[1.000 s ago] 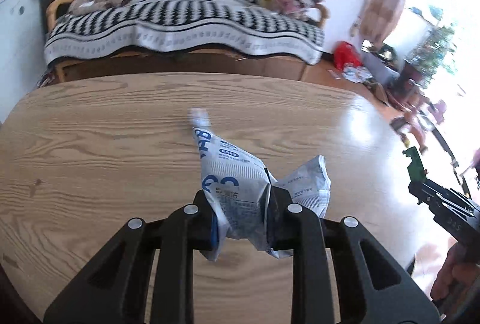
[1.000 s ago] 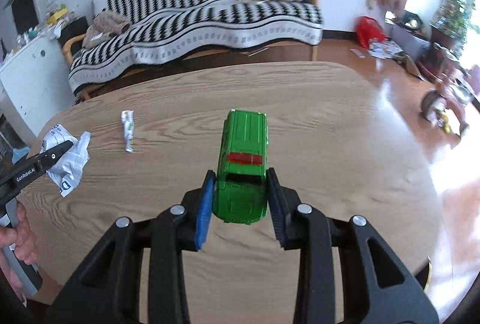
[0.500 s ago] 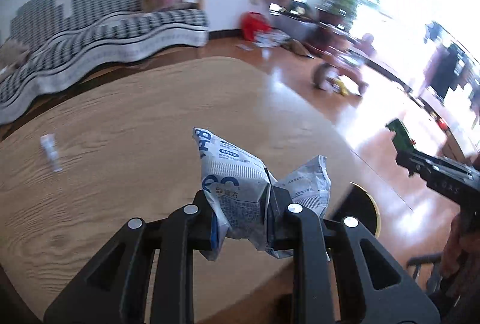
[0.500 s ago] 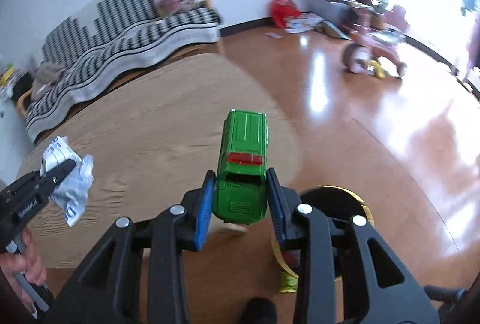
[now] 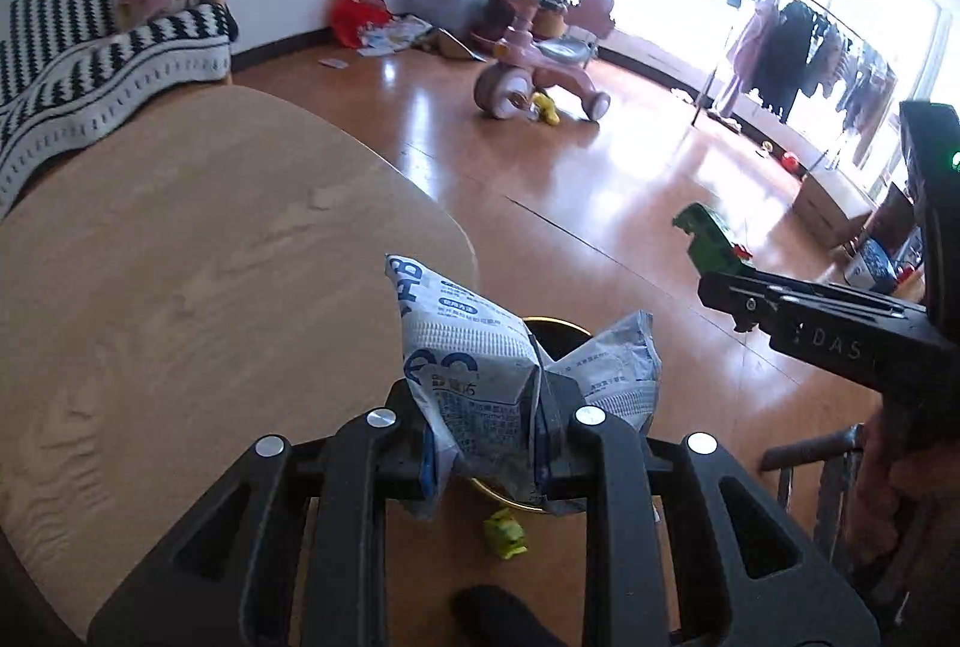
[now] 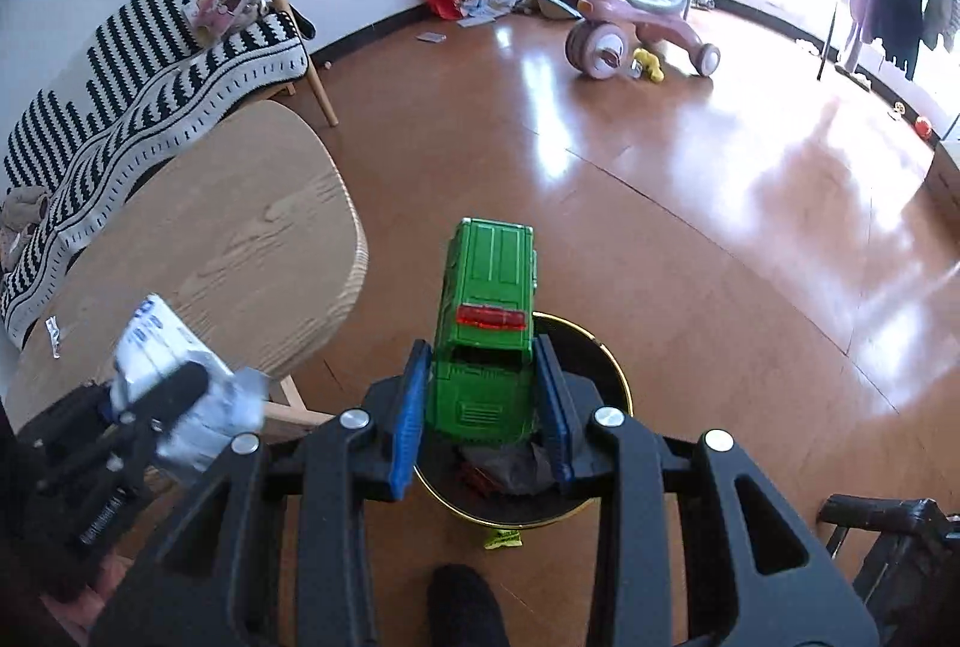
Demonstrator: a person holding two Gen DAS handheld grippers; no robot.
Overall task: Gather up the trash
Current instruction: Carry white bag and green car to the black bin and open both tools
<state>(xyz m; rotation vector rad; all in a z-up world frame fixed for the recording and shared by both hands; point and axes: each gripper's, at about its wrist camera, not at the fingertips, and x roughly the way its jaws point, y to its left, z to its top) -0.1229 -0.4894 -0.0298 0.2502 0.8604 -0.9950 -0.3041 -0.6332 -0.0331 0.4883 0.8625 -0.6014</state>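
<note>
Right wrist view: right tongs (image 6: 483,410) clamp green toy truck (image 6: 487,329) above bin (image 6: 606,359); left tongs (image 5: 483,443) clamp crumpled wrapper (image 5: 474,365). Centre each over bin mouth before letting go.

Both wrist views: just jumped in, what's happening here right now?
A person is carrying trash to the bin. The left gripper is clamped on a crumpled white-and-blue wrapper; the right gripper is clamped on a green toy truck. Both are held above the black, gold-rimmed trash bin on the floor beside the wooden table. Nothing is released yet. A small yellow-green scrap lies on the floor just outside the bin.
</note>
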